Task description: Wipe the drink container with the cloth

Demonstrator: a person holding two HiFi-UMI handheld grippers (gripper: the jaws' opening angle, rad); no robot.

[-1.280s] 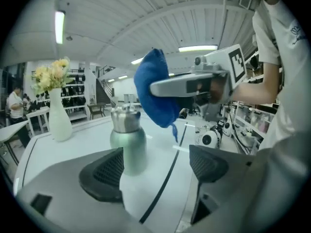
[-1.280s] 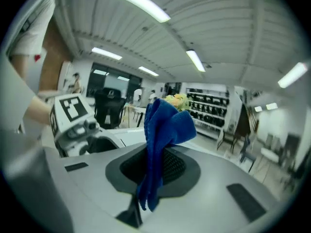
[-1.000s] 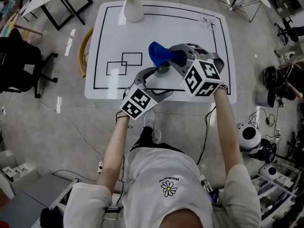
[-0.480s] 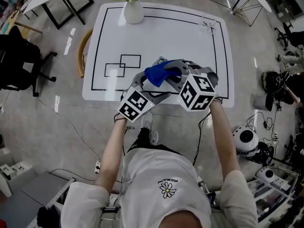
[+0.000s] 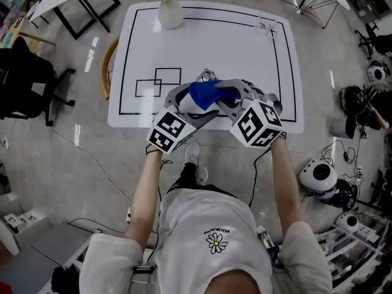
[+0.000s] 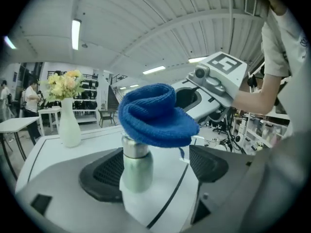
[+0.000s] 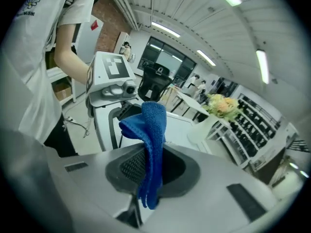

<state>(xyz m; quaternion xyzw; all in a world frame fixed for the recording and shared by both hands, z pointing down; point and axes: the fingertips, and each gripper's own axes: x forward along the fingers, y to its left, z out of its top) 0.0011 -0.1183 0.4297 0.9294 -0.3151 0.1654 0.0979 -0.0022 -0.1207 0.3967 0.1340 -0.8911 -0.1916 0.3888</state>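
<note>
White shirt and two bare forearms lie nearest in the head view. Each hand sits behind a marker cube, and both reach over the near edge of the worktop [image 5: 233, 41].

The right tongs [image 7: 153, 171] are clamped on the blue cloth [image 7: 154, 125]. Its lower end is pinched between the two dark pads and hangs out below them. The rest rises above the jaws in a loose fold.

The left tongs [image 6: 158, 171] stand apart, wider than the drink container [image 6: 137, 166] that is upright between them. It is a slim bottle with a steel neck and a pale green body. In the left gripper view it is close against the pad at the picture's left, though I cannot tell whether pad and bottle actually touch. Between the bottle and the other pad there is a clear gap of white worktop crossed by a black line.

The bunched cloth lies over the bottle's top like a cap and hides its mouth in that view. In the head view the cloth shows as a blue lump between the two tongs, near the worktop's front edge.

Farther out and to the left, two overlapping rectangles [image 5: 159, 81] are outlined in black on the white surface, and a black border line runs round it. At the far edge stands a white vase [image 5: 170, 12] with pale flowers, well apart from the bottle.
</note>
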